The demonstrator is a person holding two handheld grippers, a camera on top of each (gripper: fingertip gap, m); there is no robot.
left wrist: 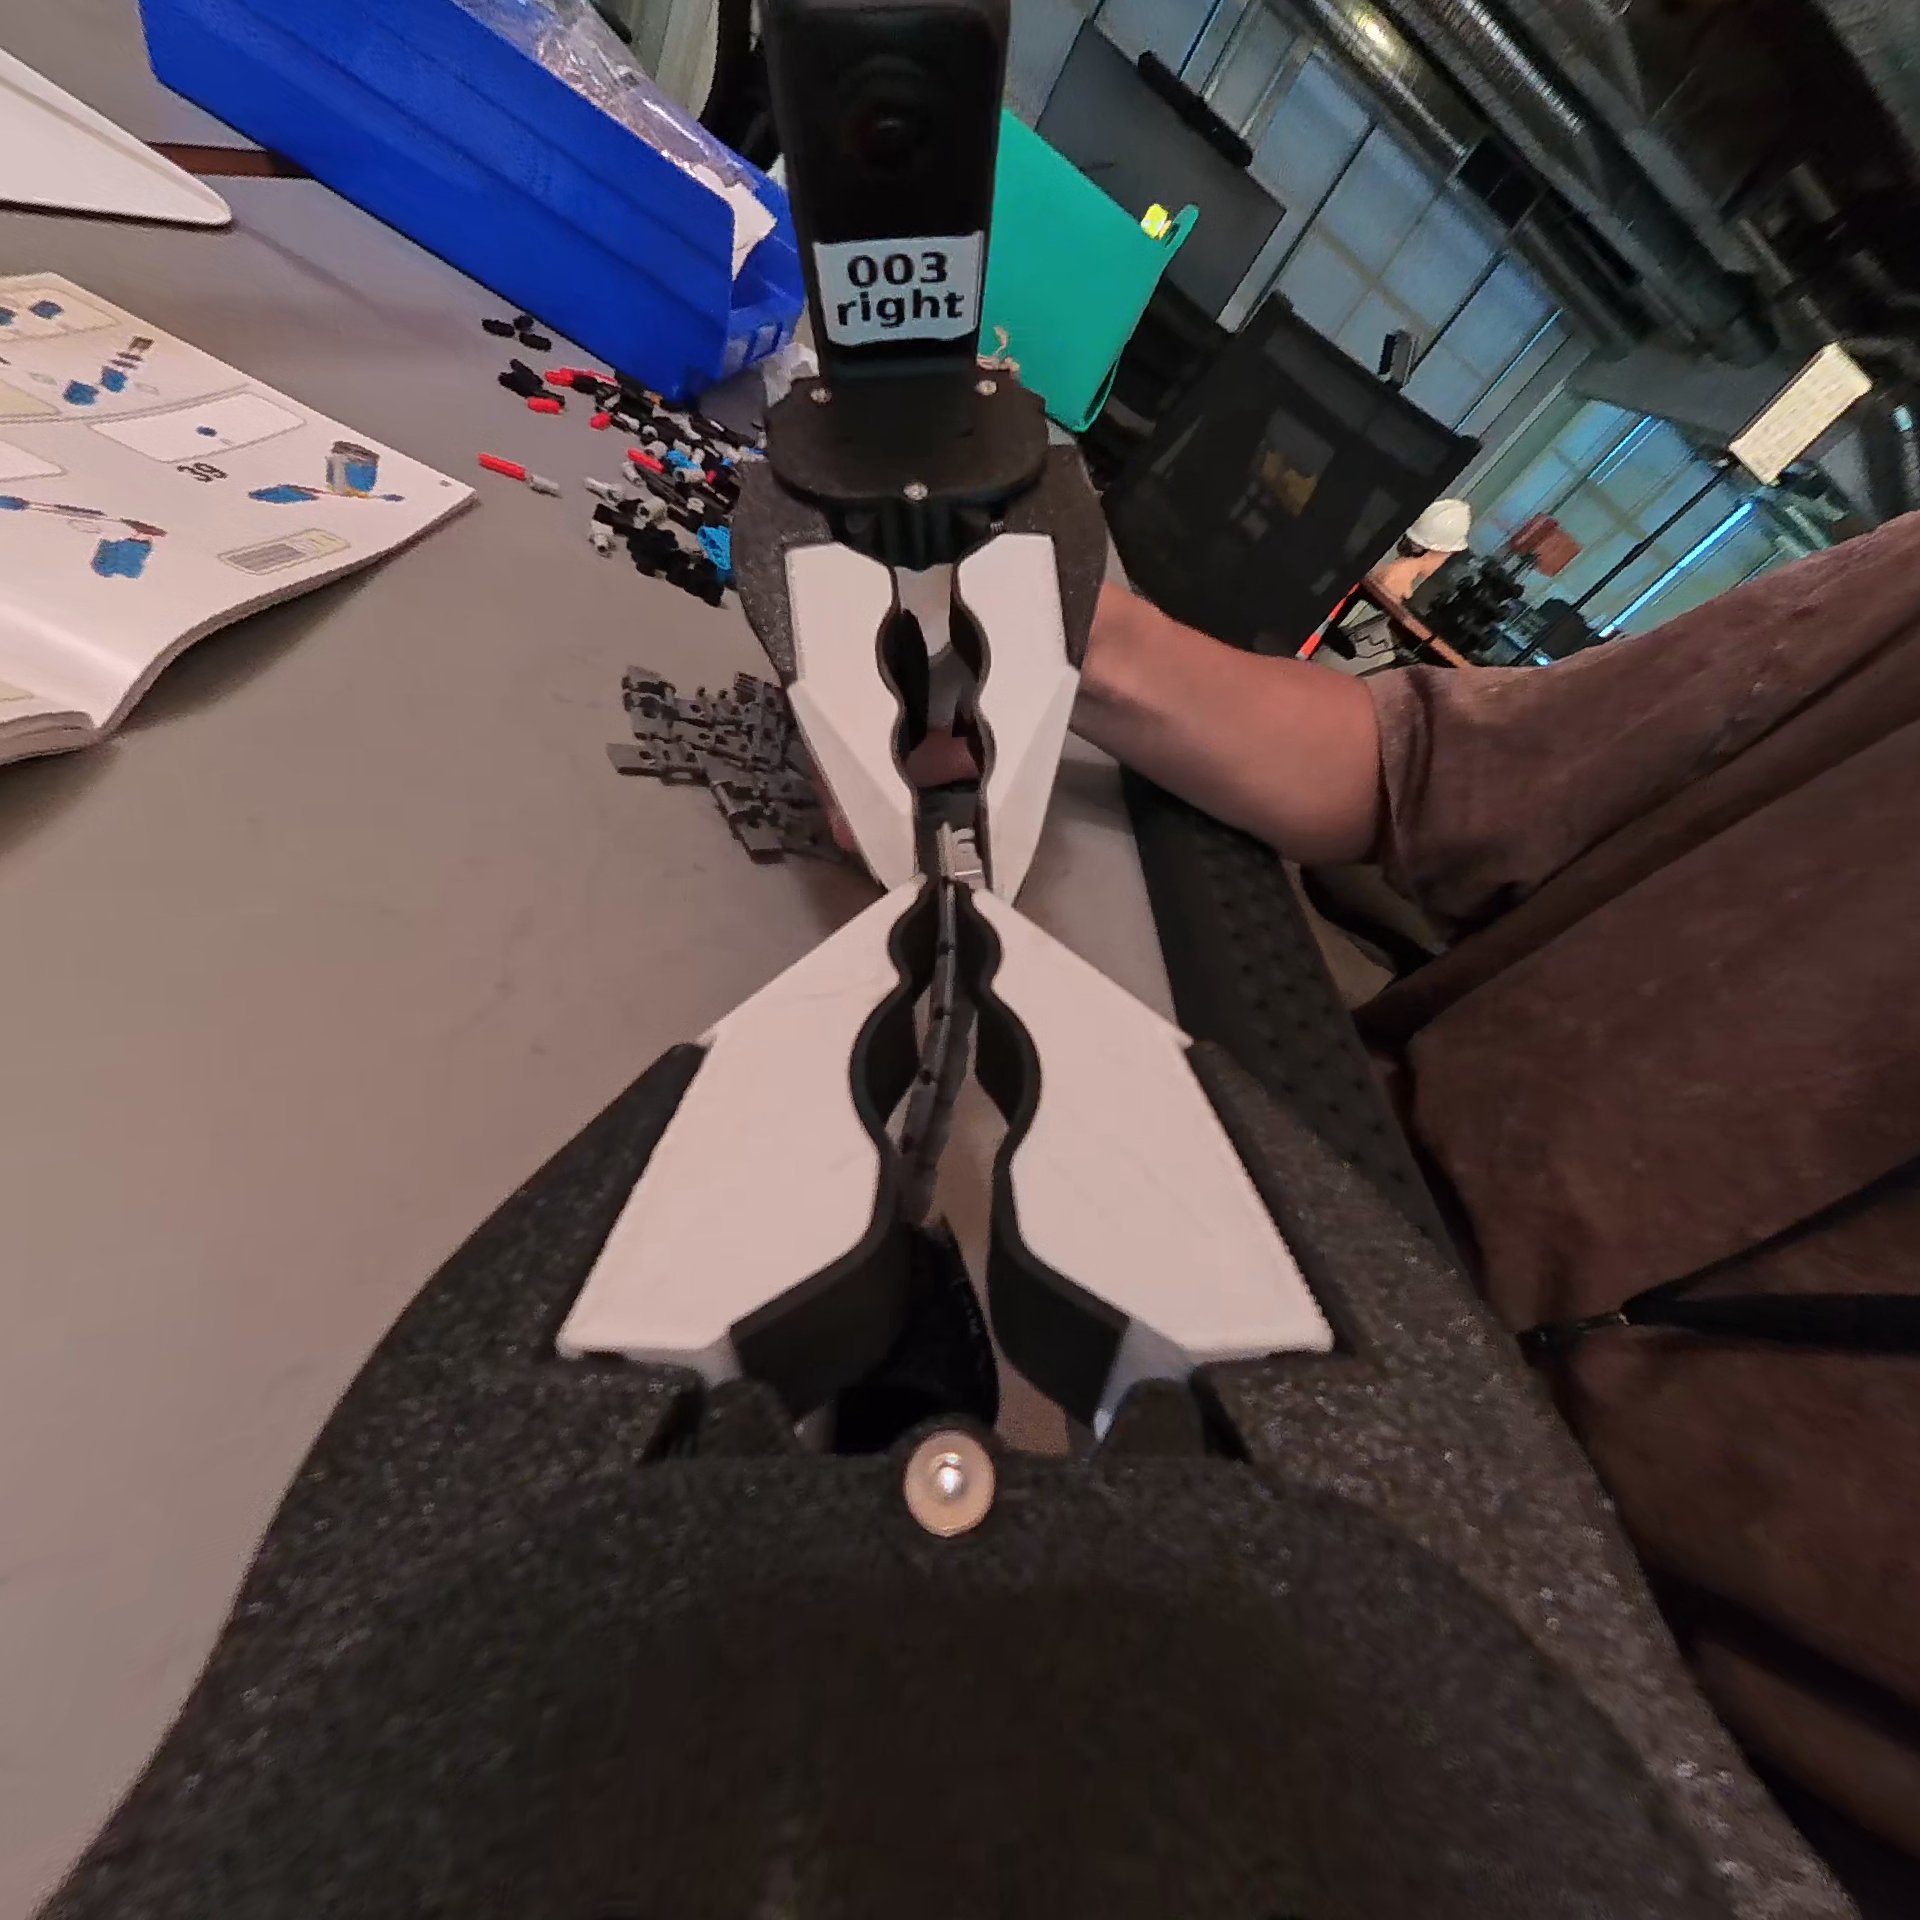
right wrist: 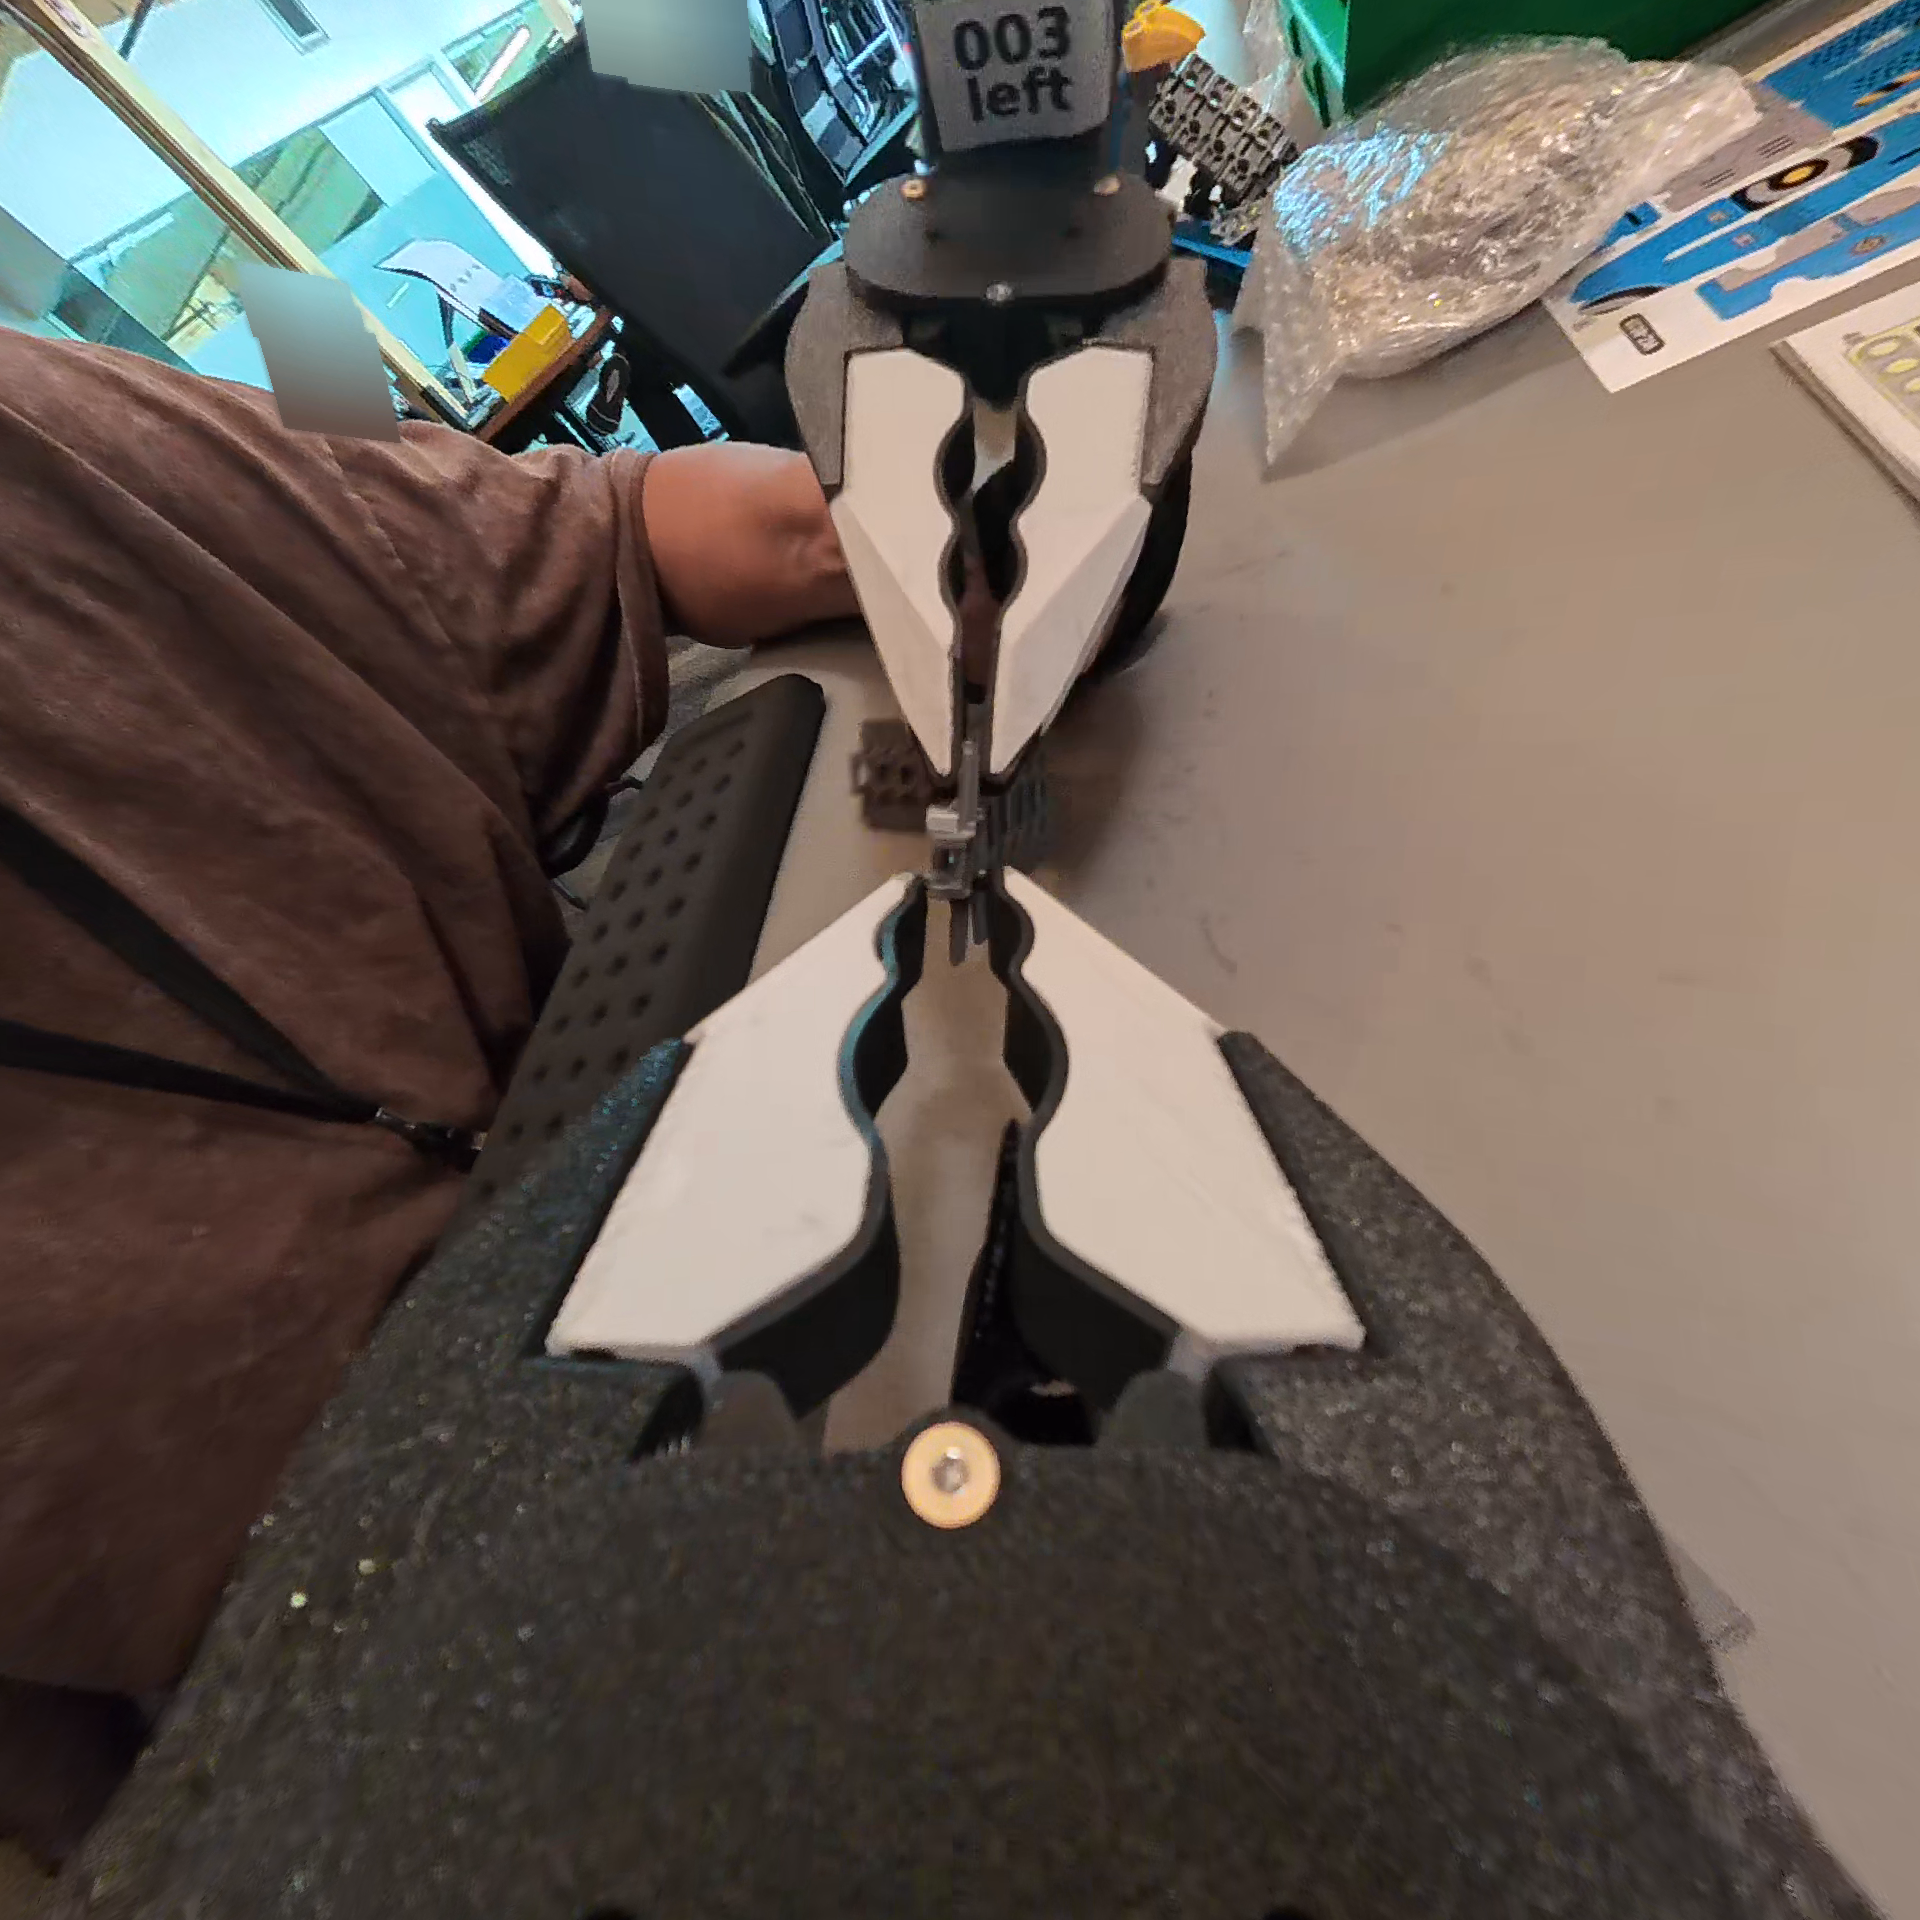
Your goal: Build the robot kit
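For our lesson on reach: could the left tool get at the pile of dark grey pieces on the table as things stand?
Probably not straight away. The left tool is shut on a thin dark strip and meets the right tool tip to tip. The pile of dark grey pieces lies close beside them on the table, unobstructed.

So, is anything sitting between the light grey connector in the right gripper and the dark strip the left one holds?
Nothing visible. The right gripper pinches the light grey connector, and the left gripper pinches the dark strip. The two appear to meet tip to tip. The pile of dark grey parts lies below on the table.
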